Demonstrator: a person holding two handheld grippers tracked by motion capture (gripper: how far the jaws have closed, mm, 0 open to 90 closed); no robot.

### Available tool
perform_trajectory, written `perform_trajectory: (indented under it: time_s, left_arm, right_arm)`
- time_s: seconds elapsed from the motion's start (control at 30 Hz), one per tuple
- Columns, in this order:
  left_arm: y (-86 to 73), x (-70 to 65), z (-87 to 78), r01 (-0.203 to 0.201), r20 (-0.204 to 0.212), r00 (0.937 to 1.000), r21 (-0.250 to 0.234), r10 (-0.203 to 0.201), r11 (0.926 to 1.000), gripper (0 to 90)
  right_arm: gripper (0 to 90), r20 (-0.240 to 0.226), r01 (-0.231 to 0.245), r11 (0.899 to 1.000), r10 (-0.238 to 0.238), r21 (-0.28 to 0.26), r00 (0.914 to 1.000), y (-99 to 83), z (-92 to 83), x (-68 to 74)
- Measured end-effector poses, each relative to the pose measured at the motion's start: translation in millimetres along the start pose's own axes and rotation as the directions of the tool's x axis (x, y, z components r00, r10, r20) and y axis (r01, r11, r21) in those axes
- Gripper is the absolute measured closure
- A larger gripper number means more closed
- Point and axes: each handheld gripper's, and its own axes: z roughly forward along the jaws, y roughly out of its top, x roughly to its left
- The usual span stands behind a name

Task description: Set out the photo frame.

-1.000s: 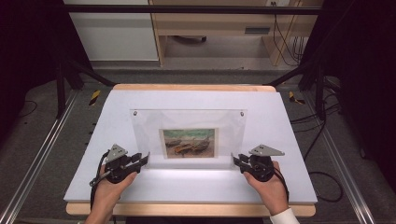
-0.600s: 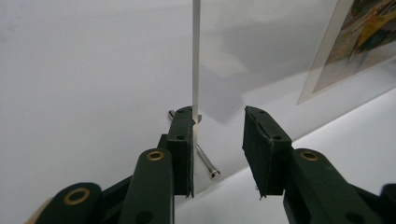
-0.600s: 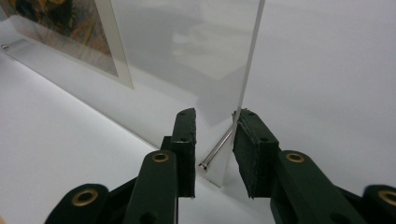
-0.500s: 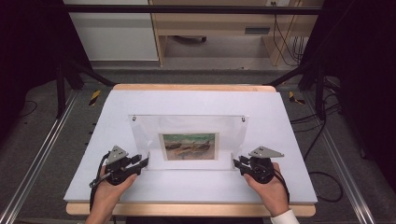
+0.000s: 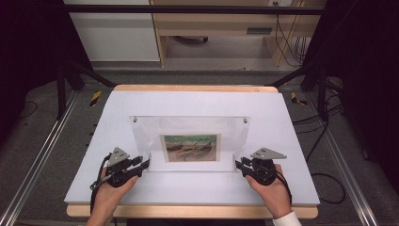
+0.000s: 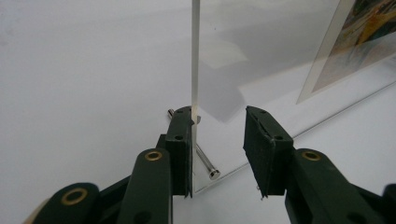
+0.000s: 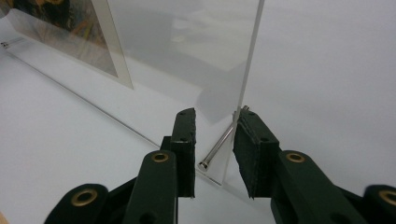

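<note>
A lab: white table [image 5: 291, 136] in a black frame [image 5: 188, 8]; cables [image 5: 324, 141] on grey floor.

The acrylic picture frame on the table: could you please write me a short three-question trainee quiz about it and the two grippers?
1. True or false: the acrylic frame lies flat on the white table.
2. Where does the left gripper sit? A) at the frame's near left corner B) at its top edge C) at the table's far edge
3. Fill in: a metal ___ crosses the gap in the right gripper's jaws.

Key: 1 false, it stands on its lower edge; 2 A; 3 pin.
</note>
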Motion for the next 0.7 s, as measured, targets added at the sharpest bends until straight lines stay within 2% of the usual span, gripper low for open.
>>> perform_trajectory:
  time_s: [0.4, 0.63, 0.7]
  left_arm:
    - [-0.2, 0.0, 0.4, -0.002, 0.003, 1.0000, -0.004, 0.002, 1.0000, 61.9]
    - [0.7, -6.2, 1.7, -0.048, -0.021, 0.9986, -0.011, 0.048, 0.9988, 46.2]
    - [0.8, -6.9, 2.1, -0.050, -0.030, 0.9984, -0.018, 0.049, 0.9986, 42.1]
  right_arm:
    - [67.6, 0.001, 0.001, 1.000, -0.001, 0.002, 1.0000, 0.0, 0.4, 0.6]
    - [50.7, 0.027, 0.030, 0.999, -0.029, -0.017, 0.9992, 1.3, 1.5, 2.7]
    - [46.3, 0.032, 0.031, 0.999, -0.030, -0.025, 0.9990, 2.1, 1.2, 3.3]
